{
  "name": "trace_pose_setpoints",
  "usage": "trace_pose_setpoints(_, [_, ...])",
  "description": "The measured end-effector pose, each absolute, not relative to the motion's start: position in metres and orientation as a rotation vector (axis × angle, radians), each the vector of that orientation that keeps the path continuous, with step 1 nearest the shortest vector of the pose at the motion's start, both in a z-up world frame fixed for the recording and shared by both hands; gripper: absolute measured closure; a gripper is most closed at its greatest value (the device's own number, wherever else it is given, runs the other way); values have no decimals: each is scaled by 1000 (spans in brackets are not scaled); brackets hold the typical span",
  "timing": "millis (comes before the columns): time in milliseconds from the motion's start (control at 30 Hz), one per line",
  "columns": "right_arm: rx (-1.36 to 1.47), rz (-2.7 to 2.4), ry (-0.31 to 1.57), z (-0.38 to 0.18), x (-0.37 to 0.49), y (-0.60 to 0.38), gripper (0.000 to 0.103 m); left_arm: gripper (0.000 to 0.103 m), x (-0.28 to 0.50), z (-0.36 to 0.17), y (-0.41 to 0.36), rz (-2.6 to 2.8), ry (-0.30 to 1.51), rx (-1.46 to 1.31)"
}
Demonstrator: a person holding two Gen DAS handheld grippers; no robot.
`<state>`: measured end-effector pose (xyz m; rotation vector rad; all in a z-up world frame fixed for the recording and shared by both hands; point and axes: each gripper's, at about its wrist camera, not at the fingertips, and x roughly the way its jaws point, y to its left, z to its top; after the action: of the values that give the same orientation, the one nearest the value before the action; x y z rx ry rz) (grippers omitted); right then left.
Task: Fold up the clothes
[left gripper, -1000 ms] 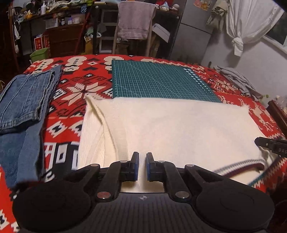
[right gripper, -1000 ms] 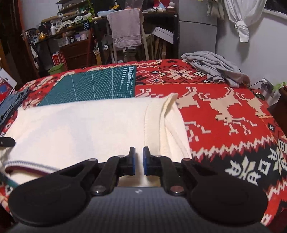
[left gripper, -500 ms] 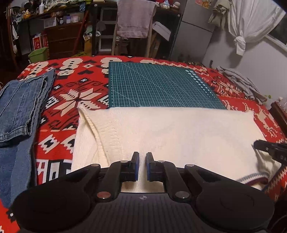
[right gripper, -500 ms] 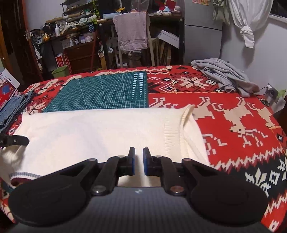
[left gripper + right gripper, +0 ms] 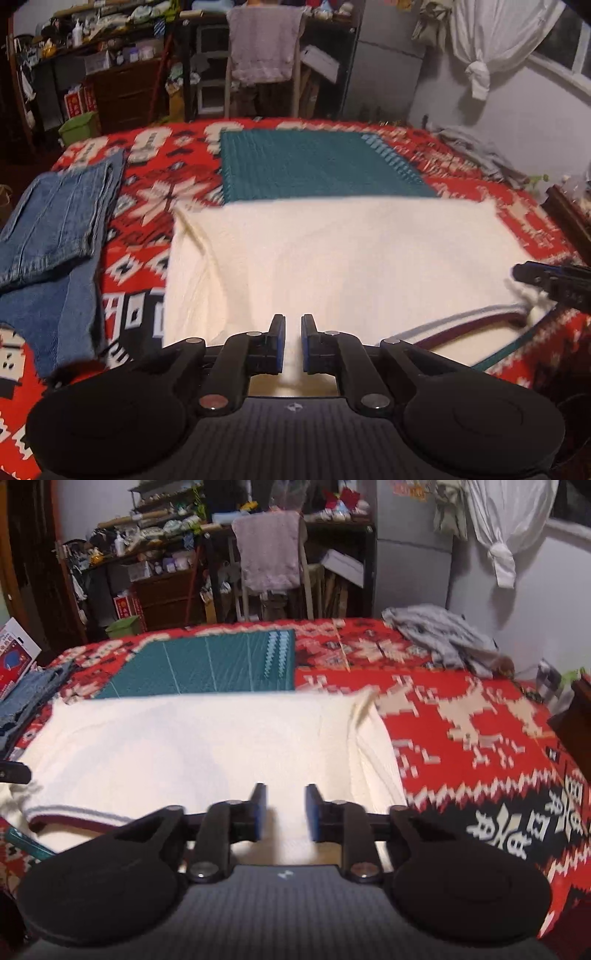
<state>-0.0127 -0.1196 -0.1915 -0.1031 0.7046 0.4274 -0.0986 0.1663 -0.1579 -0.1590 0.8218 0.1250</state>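
A cream knit sweater (image 5: 351, 258) lies spread flat on the red patterned blanket (image 5: 140, 258), with its striped hem (image 5: 461, 325) near the front edge. My left gripper (image 5: 293, 328) is shut on the sweater's near edge, and cream cloth shows in the narrow gap between its pads. In the right wrist view the same sweater (image 5: 184, 746) fills the middle. My right gripper (image 5: 284, 801) stands open over the near edge, and its jaws are clearly apart with nothing pinched. The tip of the right gripper (image 5: 554, 280) shows at the right edge of the left wrist view.
Folded blue jeans (image 5: 55, 221) lie to the left of the sweater. A green cutting mat (image 5: 314, 166) lies just beyond it. A crumpled grey garment (image 5: 443, 635) sits at the far right by the wall. A chair draped with a towel (image 5: 269, 550) stands behind the bed.
The right gripper's jaws have opened and let go of the sweater's edge. The left gripper's gap is unchanged. The sweater has shifted slightly across the blanket.
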Motion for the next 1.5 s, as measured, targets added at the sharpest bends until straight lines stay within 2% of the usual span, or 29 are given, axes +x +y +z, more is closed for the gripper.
trace_pose_setpoints(67, [-102, 447, 680, -184, -15, -114, 61, 93, -96, -153, 159, 121, 808, -152])
trace_pose_setpoints(133, [-103, 457, 659, -180, -17, -108, 44, 81, -88, -153, 152, 124, 802, -146])
trace_pose_setpoints(300, [-109, 447, 657, -189, -14, -98, 24, 67, -71, -164, 133, 146, 801, -85])
trace_pose_setpoints(333, [-106, 438, 664, -192, -11, -98, 22, 61, -68, -167, 130, 143, 805, -71])
trace_pose_setpoints(467, [-105, 414, 719, -210, -2, -98, 18, 53, -62, -186, 126, 150, 841, -26])
trace_pose_setpoints(500, [-105, 414, 732, -214, -1, -99, 13, 49, -62, -189, 126, 154, 845, -23])
trace_pose_setpoints(567, [-109, 421, 747, -221, -2, -98, 9, 39, -63, -193, 127, 168, 842, -18])
trace_pose_setpoints(633, [-136, 440, 745, -225, -4, -94, 1, 29, -64, -194, 129, 177, 845, -29])
trace_pose_setpoints(667, [-151, 448, 749, -228, -5, -91, 1, 25, -63, -195, 130, 175, 851, -40])
trace_pose_setpoints(733, [-173, 436, 735, -230, -8, -88, 0, 7, -60, -197, 133, 173, 869, -53])
trace_pose_setpoints(800, [-166, 428, 732, -231, -9, -87, 0, 0, -60, -199, 134, 180, 872, -56])
trace_pose_setpoints(1200, [-171, 381, 747, -230, -7, -81, 0, 0, -61, -202, 129, 193, 843, -45])
trace_pose_setpoints(1500, [-173, 380, 772, -229, -2, -80, 0, 0, -64, -202, 117, 190, 781, 65])
